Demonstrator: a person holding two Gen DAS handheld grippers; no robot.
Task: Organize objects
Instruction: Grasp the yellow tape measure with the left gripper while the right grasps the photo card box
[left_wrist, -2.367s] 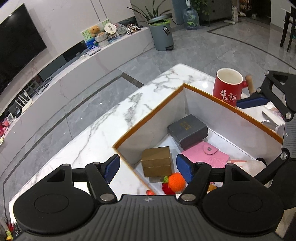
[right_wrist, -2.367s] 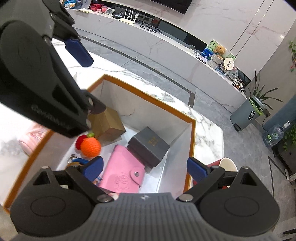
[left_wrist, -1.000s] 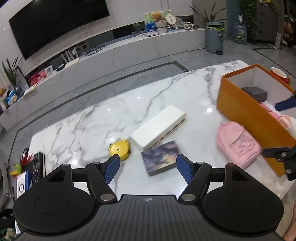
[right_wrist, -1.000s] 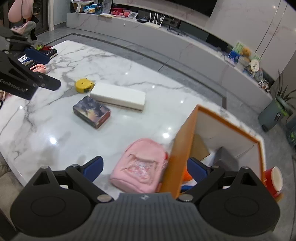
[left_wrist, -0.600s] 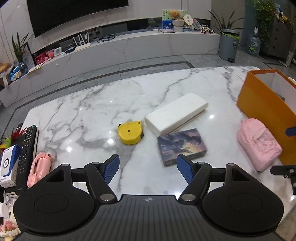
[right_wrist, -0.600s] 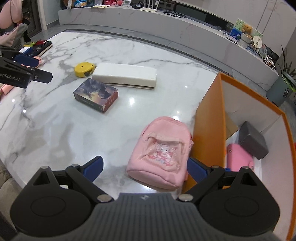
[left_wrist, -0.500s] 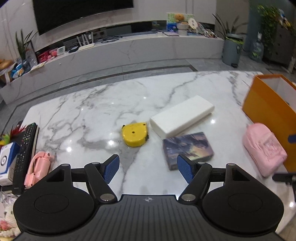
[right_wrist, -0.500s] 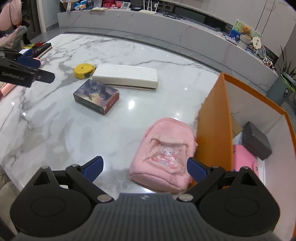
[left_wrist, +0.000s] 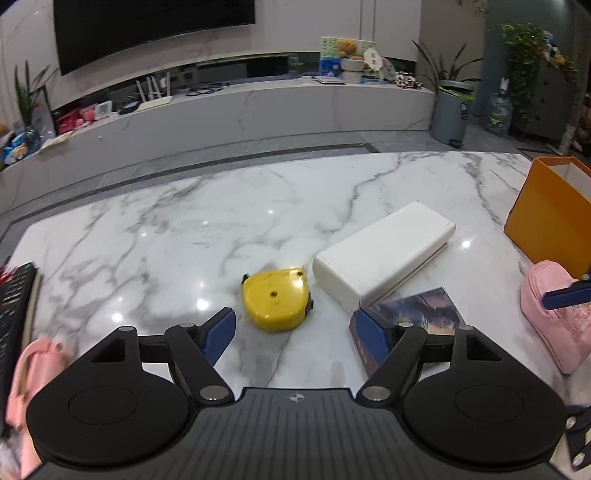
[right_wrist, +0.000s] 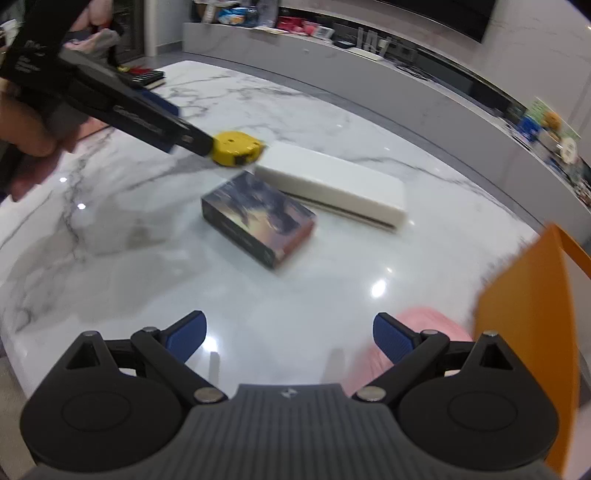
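A yellow tape measure (left_wrist: 275, 298) lies on the marble table (left_wrist: 184, 229), just ahead of my open, empty left gripper (left_wrist: 295, 332). It also shows in the right wrist view (right_wrist: 236, 148). A white oblong case (left_wrist: 384, 254) and a dark picture box (left_wrist: 424, 308) lie to its right. A pink backpack (left_wrist: 554, 325) lies beside the orange box (left_wrist: 550, 221). My right gripper (right_wrist: 290, 338) is open and empty above bare table, with the picture box (right_wrist: 258, 218) ahead and the backpack (right_wrist: 424, 321) by its right finger.
A black remote (left_wrist: 14, 302) and a pink object (left_wrist: 33, 373) sit at the table's left edge. The orange box wall (right_wrist: 532, 325) stands close on the right of my right gripper. My left gripper's body (right_wrist: 122, 110) reaches over the table in the right wrist view.
Both grippers have swung left, away from the orange box. My left gripper has come down close to the tape measure. My right gripper now faces the picture box. Both stay open.
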